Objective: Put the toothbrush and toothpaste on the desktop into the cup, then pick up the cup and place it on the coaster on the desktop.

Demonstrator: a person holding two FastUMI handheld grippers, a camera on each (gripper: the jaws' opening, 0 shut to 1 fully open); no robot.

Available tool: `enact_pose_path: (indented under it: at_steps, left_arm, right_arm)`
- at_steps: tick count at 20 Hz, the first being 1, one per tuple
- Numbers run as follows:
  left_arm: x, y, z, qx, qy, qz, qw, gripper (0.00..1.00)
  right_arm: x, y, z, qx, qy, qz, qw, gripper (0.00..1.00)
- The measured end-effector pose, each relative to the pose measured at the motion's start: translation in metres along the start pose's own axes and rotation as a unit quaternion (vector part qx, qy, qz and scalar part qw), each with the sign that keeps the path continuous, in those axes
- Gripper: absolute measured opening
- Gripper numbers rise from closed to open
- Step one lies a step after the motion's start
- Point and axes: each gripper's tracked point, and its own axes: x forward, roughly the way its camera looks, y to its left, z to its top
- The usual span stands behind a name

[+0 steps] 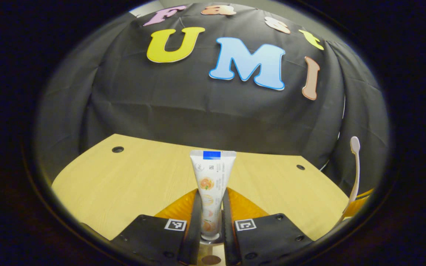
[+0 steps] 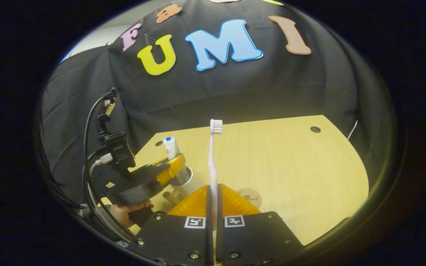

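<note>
Left gripper view. Item: left gripper (image 1: 212, 218), jaws narrow, both fingers pressing the toothpaste (image 1: 211, 184). I held the tube upright, crimped end up, cap end down over the cup (image 1: 210, 241), whose rim showed between my fingers at the near edge. Toothbrush (image 1: 354, 173) stood at far right. Desktop (image 1: 124, 184) lay behind.

Right gripper view. Item: right gripper (image 2: 213, 218), jaws nearly closed, clamping the toothbrush (image 2: 213, 159) by its handle, bristles up. The left gripper (image 2: 150, 177) hung at left with the toothpaste (image 2: 171, 147) over the cup (image 2: 187, 181); a hand (image 2: 126, 214) gripped it. Coaster (image 2: 252, 197) lay near, right of the cup.

Handling note, my judgement: I needed to keep the tube vertical, centre the cap inside the rim, lower before releasing, and hold the brush clear meanwhile.
</note>
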Motion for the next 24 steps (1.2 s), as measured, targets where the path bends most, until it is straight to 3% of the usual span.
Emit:
enact_pose_path:
  at_steps: [3,4,7,10,12,14,16,24]
  left_arm:
    - [-0.006,0.0,-0.014,0.002,0.026,-0.005,1.0,0.37]
    - [-0.009,0.0,-0.014,0.005,0.023,-0.004,1.0,0.55]
    - [-0.015,0.002,-0.016,0.006,0.022,-0.008,1.0,0.6]
    - [-0.02,0.002,-0.01,0.001,0.017,-0.012,1.0,0.77]
    - [-0.025,0.002,-0.006,0.002,0.014,-0.014,1.0,0.83]
    - [-0.033,0.003,-0.003,0.005,0.012,-0.016,1.0,0.83]
    - [-0.046,0.007,-0.001,0.009,0.009,-0.016,1.0,0.9]
    - [-0.085,0.022,-0.011,0.006,0.033,-0.021,0.999,0.9]
  right_arm:
    - [0.002,0.002,0.002,0.004,0.001,0.007,1.0,0.04]
    - [0.003,0.003,0.002,0.004,0.0,0.009,1.0,0.04]
    - [0.007,0.006,0.007,0.0,-0.005,0.013,1.0,0.04]
    - [0.011,0.01,0.015,-0.002,-0.014,0.02,1.0,0.04]
    - [0.015,0.014,0.022,-0.008,-0.023,0.025,0.999,0.04]
    - [0.02,0.02,0.028,-0.018,-0.031,0.031,0.999,0.04]
    - [0.027,0.028,0.037,-0.032,-0.04,0.038,0.998,0.04]
    - [0.056,0.068,0.071,-0.059,-0.1,0.071,0.991,0.04]
